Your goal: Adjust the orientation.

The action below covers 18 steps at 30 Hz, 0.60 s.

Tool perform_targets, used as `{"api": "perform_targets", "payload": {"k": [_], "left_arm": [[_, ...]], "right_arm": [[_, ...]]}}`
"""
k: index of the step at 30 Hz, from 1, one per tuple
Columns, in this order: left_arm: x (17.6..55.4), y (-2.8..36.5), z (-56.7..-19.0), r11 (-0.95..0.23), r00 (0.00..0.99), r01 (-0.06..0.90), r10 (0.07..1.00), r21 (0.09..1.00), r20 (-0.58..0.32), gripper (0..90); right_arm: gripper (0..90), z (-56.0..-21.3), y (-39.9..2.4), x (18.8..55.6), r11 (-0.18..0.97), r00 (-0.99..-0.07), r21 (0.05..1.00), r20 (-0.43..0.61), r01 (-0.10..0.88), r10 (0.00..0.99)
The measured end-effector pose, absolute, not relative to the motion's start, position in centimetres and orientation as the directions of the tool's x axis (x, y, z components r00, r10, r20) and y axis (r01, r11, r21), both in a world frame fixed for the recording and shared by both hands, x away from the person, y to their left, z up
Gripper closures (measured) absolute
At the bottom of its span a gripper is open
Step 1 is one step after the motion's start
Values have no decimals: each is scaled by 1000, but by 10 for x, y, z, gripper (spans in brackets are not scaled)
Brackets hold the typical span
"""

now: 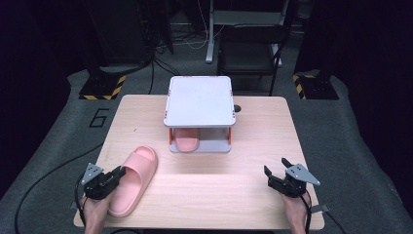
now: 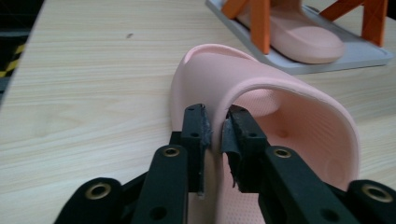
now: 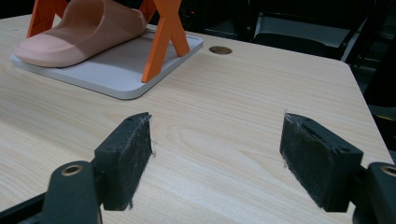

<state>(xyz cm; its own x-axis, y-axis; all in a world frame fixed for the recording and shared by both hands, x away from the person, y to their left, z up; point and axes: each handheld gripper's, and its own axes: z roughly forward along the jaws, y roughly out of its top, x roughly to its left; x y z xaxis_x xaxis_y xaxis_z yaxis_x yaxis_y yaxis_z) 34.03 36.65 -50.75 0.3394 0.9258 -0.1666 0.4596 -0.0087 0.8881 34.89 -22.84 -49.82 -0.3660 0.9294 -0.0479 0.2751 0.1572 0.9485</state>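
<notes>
A pink slipper (image 1: 136, 178) lies on the wooden table (image 1: 253, 136) near its front left corner, toe pointing away. My left gripper (image 1: 119, 173) is shut on the left side of its strap; in the left gripper view the pads (image 2: 198, 128) pinch the strap's edge (image 2: 261, 88) between them. A second pink slipper (image 1: 186, 140) rests on the lower level of a small white rack (image 1: 199, 100) with orange legs at the table's middle back. My right gripper (image 1: 276, 165) hovers open near the front right, with nothing between its jaws (image 3: 217, 140).
The rack's grey base plate (image 3: 116, 70) and orange legs (image 3: 161, 42) stand ahead and left of the right gripper. A round cable hole (image 3: 220, 50) sits near the table's far edge. Black chairs and stands with striped bases are on the floor beyond.
</notes>
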Motion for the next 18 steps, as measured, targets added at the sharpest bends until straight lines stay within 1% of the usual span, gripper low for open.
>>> {"api": "perform_targets", "payload": {"k": [2, 5, 8, 9, 10, 11, 13, 14, 15, 16, 18], "left_arm": [[343, 353, -506, -13, 351, 464, 921, 886, -170, 791], [348, 339, -506, -15, 361, 462, 917, 887, -172, 790], [350, 332, -507, -32, 370, 469, 915, 882, -163, 784], [350, 332, -507, -32, 369, 468, 915, 883, -163, 766], [350, 333, -507, -30, 374, 466, 913, 884, -165, 738], [349, 335, -507, -30, 376, 456, 912, 890, -162, 691], [347, 338, -506, -44, 380, 443, 914, 896, -143, 573], [345, 341, -505, -53, 385, 416, 915, 908, -123, 520], [344, 342, -504, -59, 387, 411, 915, 910, -115, 461], [343, 345, -502, -59, 391, 388, 914, 920, -106, 441], [340, 350, -500, -57, 397, 362, 913, 930, -99, 365]], "right_arm": [[244, -498, -229, 349, 156, -373, 946, -40, 286, 927], [244, -498, -229, 349, 160, -374, 948, -47, 276, 926], [244, -497, -229, 348, 167, -365, 945, -55, 282, 929], [244, -498, -230, 349, 162, -372, 948, -50, 275, 927], [244, -498, -230, 349, 164, -374, 947, -51, 277, 926], [243, -498, -231, 349, 159, -371, 947, -47, 279, 927], [241, -497, -232, 349, 164, -374, 949, -54, 268, 926], [238, -497, -232, 348, 154, -370, 948, -43, 277, 928], [229, -496, -232, 348, 148, -366, 950, -39, 274, 930], [223, -496, -232, 348, 145, -362, 951, -38, 273, 931], [198, -496, -233, 348, 128, -357, 956, -25, 265, 934]]}}
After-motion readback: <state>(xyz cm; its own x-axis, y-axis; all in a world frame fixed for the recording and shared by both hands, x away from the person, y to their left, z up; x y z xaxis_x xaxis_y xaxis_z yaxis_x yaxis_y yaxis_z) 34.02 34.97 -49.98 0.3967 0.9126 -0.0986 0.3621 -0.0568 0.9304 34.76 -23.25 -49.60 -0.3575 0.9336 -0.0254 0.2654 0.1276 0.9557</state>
